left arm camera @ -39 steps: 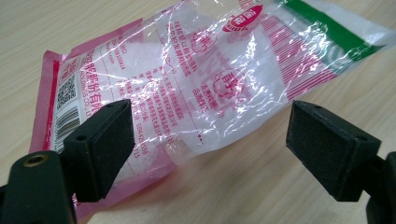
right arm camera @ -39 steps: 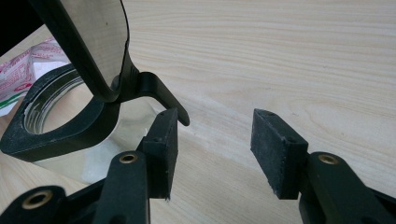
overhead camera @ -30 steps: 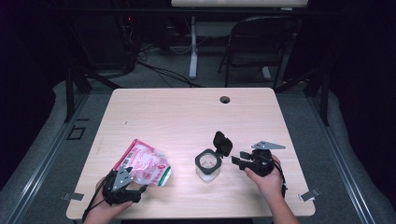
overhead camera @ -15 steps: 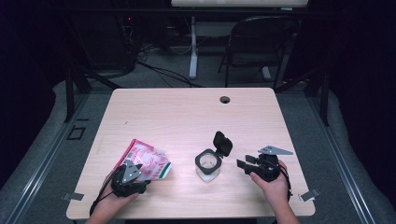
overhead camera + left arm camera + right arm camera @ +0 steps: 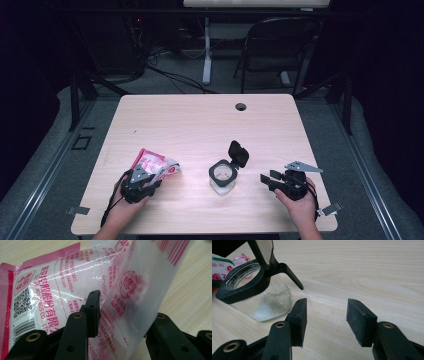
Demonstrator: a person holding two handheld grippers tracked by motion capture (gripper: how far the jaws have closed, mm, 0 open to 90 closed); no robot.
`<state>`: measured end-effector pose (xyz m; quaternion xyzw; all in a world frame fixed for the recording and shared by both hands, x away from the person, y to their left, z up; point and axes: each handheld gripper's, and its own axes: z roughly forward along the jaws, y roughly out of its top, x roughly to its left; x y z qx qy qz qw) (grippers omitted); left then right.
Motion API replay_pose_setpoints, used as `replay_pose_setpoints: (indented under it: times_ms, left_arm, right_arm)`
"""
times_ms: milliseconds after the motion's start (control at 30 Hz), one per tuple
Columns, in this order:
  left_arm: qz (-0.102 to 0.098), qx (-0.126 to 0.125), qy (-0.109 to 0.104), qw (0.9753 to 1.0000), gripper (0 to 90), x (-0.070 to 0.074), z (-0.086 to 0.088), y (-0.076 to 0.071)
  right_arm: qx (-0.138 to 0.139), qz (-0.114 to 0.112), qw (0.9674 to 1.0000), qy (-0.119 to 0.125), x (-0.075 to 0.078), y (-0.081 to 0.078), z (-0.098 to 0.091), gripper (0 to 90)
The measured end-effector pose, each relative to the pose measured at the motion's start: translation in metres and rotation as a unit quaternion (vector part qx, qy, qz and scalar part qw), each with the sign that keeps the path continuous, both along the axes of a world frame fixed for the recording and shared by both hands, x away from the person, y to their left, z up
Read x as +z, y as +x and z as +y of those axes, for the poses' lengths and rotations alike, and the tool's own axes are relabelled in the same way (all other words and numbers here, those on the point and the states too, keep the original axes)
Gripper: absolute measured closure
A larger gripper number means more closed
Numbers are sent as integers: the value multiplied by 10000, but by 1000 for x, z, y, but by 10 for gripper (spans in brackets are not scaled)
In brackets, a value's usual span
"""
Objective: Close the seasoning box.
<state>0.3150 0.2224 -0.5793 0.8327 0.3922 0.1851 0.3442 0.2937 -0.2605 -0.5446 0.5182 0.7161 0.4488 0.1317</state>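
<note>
bag [image 5: 62, 282]: clear/white plastic, pink-red edge band, pink-red print + round stamp, black QR & barcode, white grains inside
jar [image 5: 268, 297]: clear glass, black collar + black flip lid, white grains at bottom
left tool [image 5: 141, 181]: black, brass-colour rivets
right tool [image 5: 327, 320]: black pads, brass rivets, grey plate on top
counter [image 5: 200, 125]: pale wood grain, dark round hole

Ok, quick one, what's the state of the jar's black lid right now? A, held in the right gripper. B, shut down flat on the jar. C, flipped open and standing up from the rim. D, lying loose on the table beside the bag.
C. In the high view the lid stands hinged up behind the open mouth of the jar; the right gripper sits apart from it with nothing between its jaws.
</note>
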Motion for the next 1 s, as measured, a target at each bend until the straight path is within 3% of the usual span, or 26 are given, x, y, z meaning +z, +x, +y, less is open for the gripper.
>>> replay_pose_setpoints:
  times_ms: [367, 1000]
  left_arm:
    - [66, 136, 159, 9998, 745, 2, -3, 3]
    - [79, 163, 52, 9998, 900, 12, 3, 3]
  right_arm:
    - [-143, 4, 9999, 63, -1, -5, -8, 509]
    - [-140, -14, 9998, 119, -2, -5, -8, 507]
